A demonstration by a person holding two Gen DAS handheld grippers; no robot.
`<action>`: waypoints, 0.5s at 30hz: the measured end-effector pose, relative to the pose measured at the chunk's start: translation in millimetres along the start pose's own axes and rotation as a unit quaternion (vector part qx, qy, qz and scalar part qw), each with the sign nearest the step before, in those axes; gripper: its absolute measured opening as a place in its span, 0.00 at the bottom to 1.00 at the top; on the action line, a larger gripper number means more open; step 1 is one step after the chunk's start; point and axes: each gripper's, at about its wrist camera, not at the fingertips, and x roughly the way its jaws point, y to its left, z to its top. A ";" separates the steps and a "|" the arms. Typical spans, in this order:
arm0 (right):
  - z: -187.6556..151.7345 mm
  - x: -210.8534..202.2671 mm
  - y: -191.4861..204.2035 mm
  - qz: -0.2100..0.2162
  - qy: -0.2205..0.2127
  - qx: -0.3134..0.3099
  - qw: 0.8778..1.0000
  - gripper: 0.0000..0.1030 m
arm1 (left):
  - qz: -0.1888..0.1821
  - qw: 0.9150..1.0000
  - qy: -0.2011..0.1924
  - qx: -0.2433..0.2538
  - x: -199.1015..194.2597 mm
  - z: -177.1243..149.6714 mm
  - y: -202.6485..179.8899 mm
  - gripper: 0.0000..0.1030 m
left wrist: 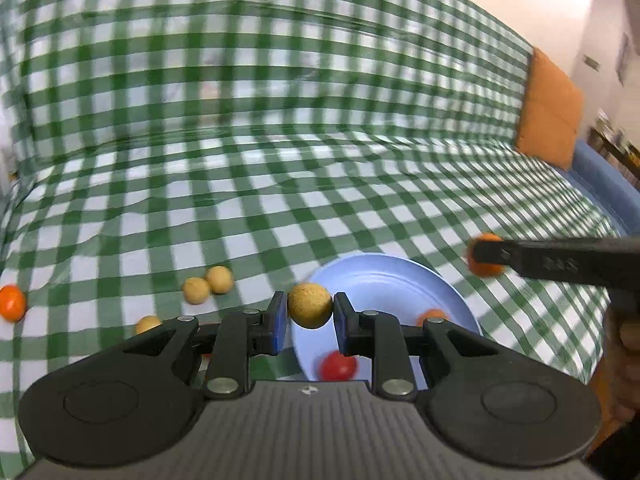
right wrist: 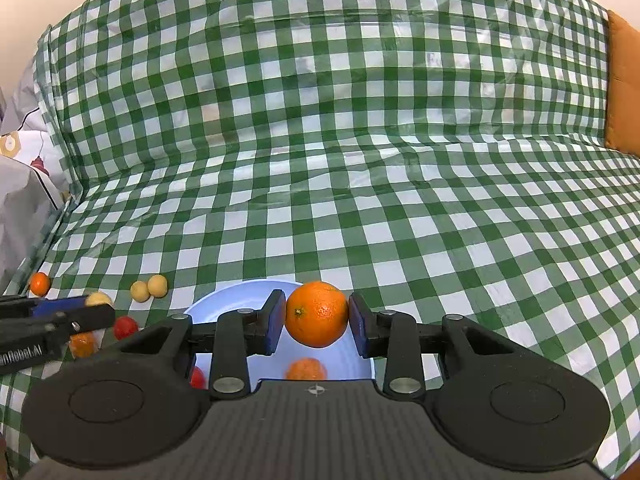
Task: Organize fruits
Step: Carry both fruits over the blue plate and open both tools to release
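Pinching fruit in both: left gripper [left wrist: 310,312] a tan ball [left wrist: 310,306], right gripper [right wrist: 318,316] an orange [right wrist: 317,314], jaws clamped, hovering lower centre to drop onto the blue plate [right wrist: 224,304].

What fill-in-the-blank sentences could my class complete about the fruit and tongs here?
1. The right tongs grip an ____ fruit.
2. The left tongs grip a small ____ fruit.
3. The plate is light ____.
4. The cloth is checked white and ____.

Missing words: orange; tan; blue; green

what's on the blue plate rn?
Blue plate holds one orange fruit and one red fruit; its near part is hidden behind the gripper bodies.
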 end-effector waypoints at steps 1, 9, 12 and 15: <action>-0.2 0.2 0.4 0.000 0.001 -0.001 1.000 0.35 | -0.006 1.000 0.000 0.009 0.7 -1.1 -4.3 0.26; 1.8 3.2 8.8 0.001 0.000 -0.016 1.000 0.35 | -0.041 0.997 -0.008 0.062 -0.4 -10.1 -27.0 0.26; 1.9 4.1 9.7 0.001 0.001 -0.017 1.000 0.35 | -0.045 0.996 -0.005 0.078 1.3 -13.2 -33.9 0.26; 1.8 3.1 7.3 0.002 0.000 -0.019 1.000 0.35 | -0.048 0.995 -0.002 0.087 3.7 -14.8 -38.1 0.26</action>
